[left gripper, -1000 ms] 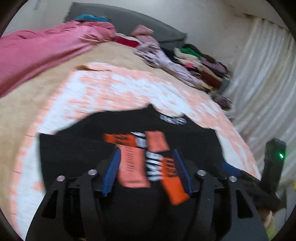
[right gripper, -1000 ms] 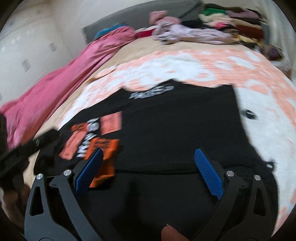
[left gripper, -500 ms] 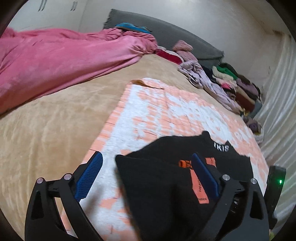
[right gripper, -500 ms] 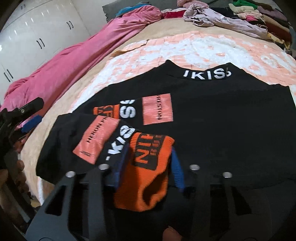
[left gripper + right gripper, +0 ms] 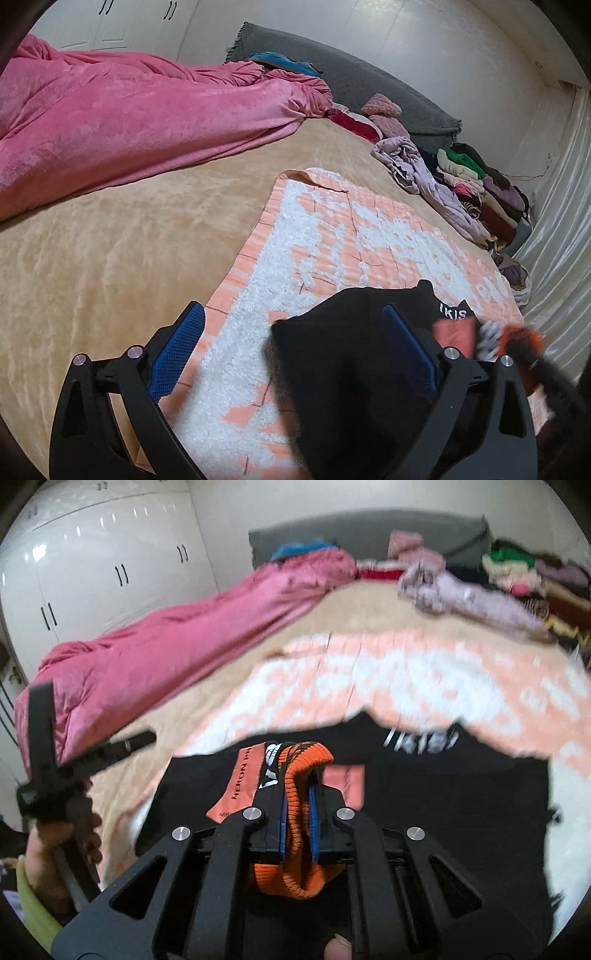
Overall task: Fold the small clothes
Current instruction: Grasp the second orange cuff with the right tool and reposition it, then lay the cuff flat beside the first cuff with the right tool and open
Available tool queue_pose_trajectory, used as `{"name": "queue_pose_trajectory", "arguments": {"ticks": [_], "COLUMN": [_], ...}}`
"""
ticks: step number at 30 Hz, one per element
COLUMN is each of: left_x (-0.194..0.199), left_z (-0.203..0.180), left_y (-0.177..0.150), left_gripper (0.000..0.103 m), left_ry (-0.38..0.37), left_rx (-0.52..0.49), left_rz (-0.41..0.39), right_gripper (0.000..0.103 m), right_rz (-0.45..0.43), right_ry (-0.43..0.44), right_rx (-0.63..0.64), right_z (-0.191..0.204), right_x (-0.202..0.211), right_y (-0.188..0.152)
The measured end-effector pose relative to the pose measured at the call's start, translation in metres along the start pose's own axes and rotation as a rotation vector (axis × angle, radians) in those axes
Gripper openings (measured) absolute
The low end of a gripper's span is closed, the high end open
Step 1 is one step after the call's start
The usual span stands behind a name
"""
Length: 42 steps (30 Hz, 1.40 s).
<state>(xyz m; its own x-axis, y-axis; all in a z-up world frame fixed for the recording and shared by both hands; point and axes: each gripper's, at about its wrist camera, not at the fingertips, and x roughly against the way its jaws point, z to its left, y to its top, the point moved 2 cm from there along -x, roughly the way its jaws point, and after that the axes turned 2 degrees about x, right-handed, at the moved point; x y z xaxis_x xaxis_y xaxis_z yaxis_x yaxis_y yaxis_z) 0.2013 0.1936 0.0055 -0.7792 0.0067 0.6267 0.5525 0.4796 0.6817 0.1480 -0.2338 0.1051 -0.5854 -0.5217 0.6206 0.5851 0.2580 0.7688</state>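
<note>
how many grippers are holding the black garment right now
1. The right gripper is shut on the black garment's orange cuff; the left gripper stands open, gripping nothing.

Right claw (image 5: 297, 812) now clamped on orange cuff (image 5: 306, 760), apparently lifting it, left claw (image 5: 295, 350) spread wide

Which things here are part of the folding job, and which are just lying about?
In the job:
- black garment, orange cuff
- right gripper, shut on the cuff
- left gripper, open
- orange-and-white mat under it

Lying about:
- pink blanket
- pile of clothes
- grey headboard
</note>
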Motion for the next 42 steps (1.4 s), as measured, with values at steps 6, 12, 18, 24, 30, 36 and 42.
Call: {"name": "queue_pose_trajectory", "arguments": {"ticks": [6,12,18,24,30,36,42], "left_x": [-0.001,-0.004,-0.017,-0.035,-0.056,-0.082,-0.081], "left_z": [-0.004,-0.02,-0.047,-0.092,-0.111,-0.1,-0.1], "left_y": [-0.001,-0.007,-0.022,-0.047,-0.069,-0.078,-0.077], "left_gripper": [0.096,0.096,0.096,0.096,0.096,0.097,0.097], "left_ry": [-0.025,-0.054,-0.087,-0.125,-0.078,-0.023,-0.018], "left_rx": [-0.015,-0.065,-0.133,-0.271,-0.388,-0.372,-0.373], "left_rz": [-0.008,-0.01,0.019,0.058,0.108,0.214,0.211], "right_gripper": [0.004,0.004,0.004,0.004,0.004,0.005,0.015], "right_rz": [-0.049,-0.033,0.01,0.069,0.14,0.198,0.196], "right_ry": [-0.135,-0.252,-0.303,-0.342,-0.362,-0.401,-0.427], "right_rx": [-0.004,-0.042,-0.108,-0.134,-0.174,-0.204,-0.209], "right_z": [-0.045,-0.094,-0.131,-0.151,-0.165,-0.179,-0.184], "right_x": [0.017,0.023,0.015,-0.004,-0.023,-0.036,-0.032], "right_y": [0.019,0.005,-0.016,-0.038,-0.061,-0.075,-0.077]}}
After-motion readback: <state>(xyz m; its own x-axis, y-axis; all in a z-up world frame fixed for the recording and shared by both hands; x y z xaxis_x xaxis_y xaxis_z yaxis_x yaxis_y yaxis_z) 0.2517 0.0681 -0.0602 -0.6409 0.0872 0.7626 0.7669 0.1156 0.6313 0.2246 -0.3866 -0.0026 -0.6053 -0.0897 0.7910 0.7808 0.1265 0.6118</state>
